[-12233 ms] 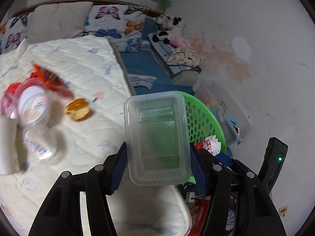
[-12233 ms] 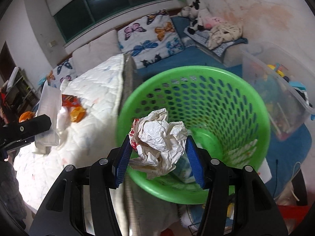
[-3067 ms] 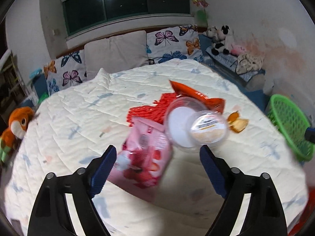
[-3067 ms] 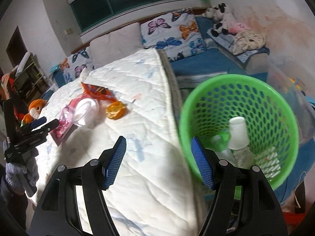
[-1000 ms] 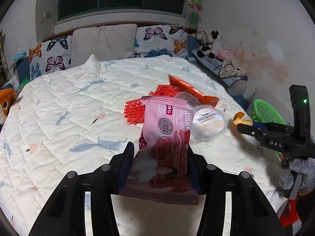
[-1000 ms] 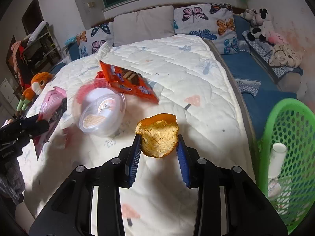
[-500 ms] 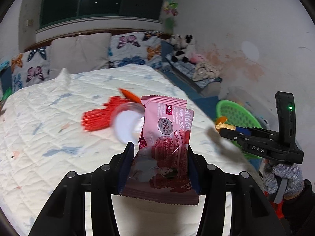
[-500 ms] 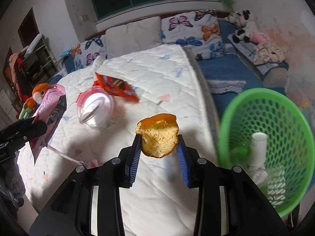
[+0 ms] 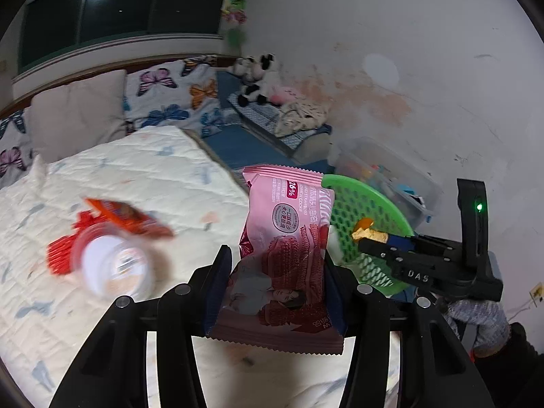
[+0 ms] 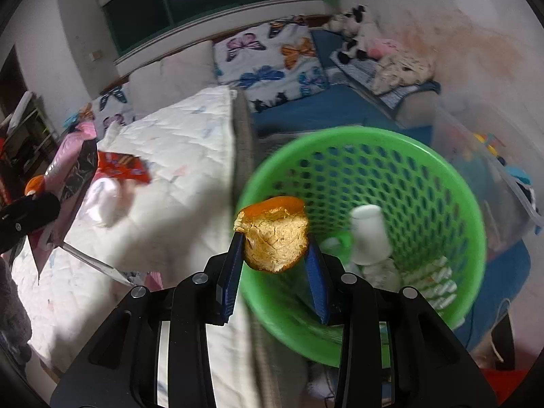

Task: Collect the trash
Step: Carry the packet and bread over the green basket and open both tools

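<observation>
My left gripper (image 9: 277, 265) is shut on a pink snack packet (image 9: 284, 258), held above the bed's right edge. My right gripper (image 10: 273, 255) is shut on an orange piece of bread (image 10: 273, 234) and holds it over the near rim of the green mesh basket (image 10: 442, 183). The basket holds a white paper cup (image 10: 369, 234) and other trash. In the left wrist view the right gripper (image 9: 369, 236) with the bread (image 9: 365, 229) hovers over the basket (image 9: 370, 204). The pink packet also shows at the left of the right wrist view (image 10: 71, 166).
On the white quilted bed (image 9: 136, 176) lie an orange wrapper (image 9: 127, 216), a red mesh piece (image 9: 59, 248) and a clear round lidded tub (image 9: 114, 265). A clear storage bin (image 9: 391, 176) stands behind the basket by the wall. Butterfly pillows (image 9: 170, 98) are at the head.
Both grippers have swung right toward the basket. The bread is now over the basket's rim, and the pink packet has moved from over the bed to its right edge.
</observation>
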Available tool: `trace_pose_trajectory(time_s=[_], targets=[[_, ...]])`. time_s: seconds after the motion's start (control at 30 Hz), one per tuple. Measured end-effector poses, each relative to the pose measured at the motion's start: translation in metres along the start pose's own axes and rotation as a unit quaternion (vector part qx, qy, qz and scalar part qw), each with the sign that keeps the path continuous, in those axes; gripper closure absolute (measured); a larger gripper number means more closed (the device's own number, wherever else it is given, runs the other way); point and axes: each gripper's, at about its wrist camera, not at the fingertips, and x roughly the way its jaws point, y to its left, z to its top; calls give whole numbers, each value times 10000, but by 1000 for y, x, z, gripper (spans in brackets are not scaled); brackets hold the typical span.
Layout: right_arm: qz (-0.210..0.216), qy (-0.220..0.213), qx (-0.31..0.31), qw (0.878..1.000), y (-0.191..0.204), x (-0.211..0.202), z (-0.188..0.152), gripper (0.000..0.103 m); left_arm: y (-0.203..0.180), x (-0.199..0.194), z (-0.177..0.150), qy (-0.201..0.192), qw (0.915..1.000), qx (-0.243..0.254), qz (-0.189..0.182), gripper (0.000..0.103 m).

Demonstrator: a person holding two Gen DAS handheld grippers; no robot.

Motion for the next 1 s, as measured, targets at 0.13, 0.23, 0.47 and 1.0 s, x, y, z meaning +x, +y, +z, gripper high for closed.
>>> trace_pose_trajectory(time_s=[0.13, 0.23, 0.47, 1.0], targets=[[-112, 37, 154, 9998, -22, -2, -4, 65, -24, 19, 11, 83, 9998, 150, -138, 54], [-194, 56, 241, 9995, -36, -3, -7, 64, -37, 29, 18, 116, 9995, 225, -190, 54], [-272, 82, 489, 9984, -62, -5, -13, 60, -64, 50, 38, 65, 9988, 396, -283, 54], [-311, -73, 810, 9962, -97, -23, -22, 54, -100, 110, 30, 577, 9968, 438, -352, 51]])
